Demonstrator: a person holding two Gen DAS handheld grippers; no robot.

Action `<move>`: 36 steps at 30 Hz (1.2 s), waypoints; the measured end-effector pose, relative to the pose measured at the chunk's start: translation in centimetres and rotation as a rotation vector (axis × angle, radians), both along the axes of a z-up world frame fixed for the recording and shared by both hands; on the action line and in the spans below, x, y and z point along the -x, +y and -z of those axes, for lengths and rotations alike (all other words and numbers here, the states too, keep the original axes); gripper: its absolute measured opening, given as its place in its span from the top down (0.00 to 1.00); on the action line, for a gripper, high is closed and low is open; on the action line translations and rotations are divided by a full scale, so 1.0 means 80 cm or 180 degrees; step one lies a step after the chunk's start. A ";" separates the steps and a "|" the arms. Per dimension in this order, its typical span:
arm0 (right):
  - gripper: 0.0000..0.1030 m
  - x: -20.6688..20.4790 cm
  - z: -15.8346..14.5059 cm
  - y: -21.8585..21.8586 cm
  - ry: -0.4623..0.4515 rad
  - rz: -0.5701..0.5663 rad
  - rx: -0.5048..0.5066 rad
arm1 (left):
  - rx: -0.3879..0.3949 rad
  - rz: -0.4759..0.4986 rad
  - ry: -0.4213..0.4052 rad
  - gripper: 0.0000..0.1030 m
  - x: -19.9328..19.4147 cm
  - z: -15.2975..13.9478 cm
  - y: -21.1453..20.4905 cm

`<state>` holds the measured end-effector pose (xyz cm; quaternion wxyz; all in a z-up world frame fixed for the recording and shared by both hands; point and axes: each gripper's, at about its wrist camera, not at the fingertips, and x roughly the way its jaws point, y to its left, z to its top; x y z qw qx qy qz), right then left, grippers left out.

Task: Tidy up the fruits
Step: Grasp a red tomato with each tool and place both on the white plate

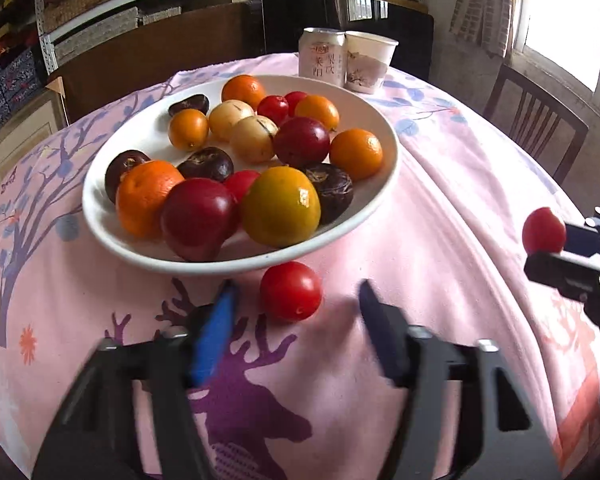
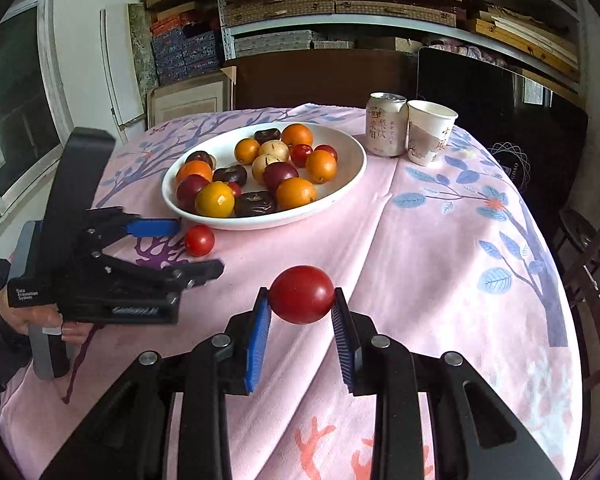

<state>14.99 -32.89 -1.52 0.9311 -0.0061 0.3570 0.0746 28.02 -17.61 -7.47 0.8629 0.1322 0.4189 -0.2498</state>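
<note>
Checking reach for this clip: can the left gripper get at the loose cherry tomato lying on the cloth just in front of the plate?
Probably yes. The left gripper is open, and the cherry tomato sits on the cloth between its fingertips with nothing between; the plate rim lies just behind.

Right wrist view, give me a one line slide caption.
Right gripper holds a red tomato above the pink tablecloth, facing a white fruit plate.

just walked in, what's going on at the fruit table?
A person is working two handheld grippers over a pink tablecloth. The right gripper is shut on a red tomato, held clear of the cloth. The left gripper is open, fingers either side of a second red tomato lying on the cloth just in front of the white plate piled with fruit. A can and paper cup stand behind the plate.
</note>
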 end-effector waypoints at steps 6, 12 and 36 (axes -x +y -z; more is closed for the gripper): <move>0.70 -0.010 0.023 0.004 0.0235 -0.0118 -0.0049 | -0.0227 0.0224 -0.0299 0.74 0.023 -0.006 -0.011; 0.70 0.008 0.003 0.008 0.0019 -0.0128 -0.0097 | -0.0224 0.0218 -0.0537 0.74 0.055 -0.038 0.019; 0.03 -0.214 -0.040 0.048 -0.0170 0.0082 -0.0178 | 0.0055 -0.0766 -0.0676 0.24 -0.129 -0.085 0.065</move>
